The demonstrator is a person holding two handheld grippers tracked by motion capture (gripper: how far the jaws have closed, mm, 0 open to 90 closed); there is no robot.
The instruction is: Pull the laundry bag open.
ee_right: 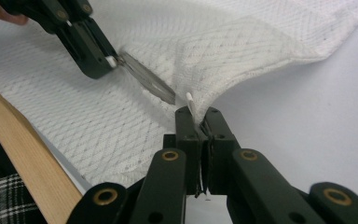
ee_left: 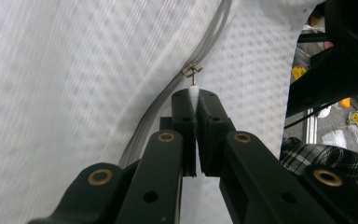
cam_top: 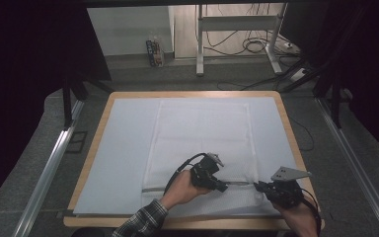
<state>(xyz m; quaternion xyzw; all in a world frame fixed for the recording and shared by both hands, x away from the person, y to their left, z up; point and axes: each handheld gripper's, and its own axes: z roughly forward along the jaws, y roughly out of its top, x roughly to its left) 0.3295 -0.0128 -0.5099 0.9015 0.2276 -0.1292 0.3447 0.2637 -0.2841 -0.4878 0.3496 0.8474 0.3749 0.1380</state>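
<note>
Near right of table (cam_top: 128, 101): white mesh bag (cam_top: 202, 133) lies flat. Zip pull (ee_left: 193, 89) is clamped by left gripper (cam_top: 222, 186); bag edge (ee_right: 191, 100) is pinched taut by right gripper (cam_top: 257, 186), so the zip (ee_right: 147, 79) can be run.

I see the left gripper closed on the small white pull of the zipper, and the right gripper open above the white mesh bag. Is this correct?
Not quite. The right gripper is not open: the right gripper view shows its jaws shut on the edge of the white mesh bag. The left gripper is indeed closed on the small white zipper pull.

White mesh zippered bag (cam_top: 202, 138), flat on the table, grey zipper (cam_top: 192, 188) near its front edge, pull (ee_left: 193, 70) pinched.
</note>
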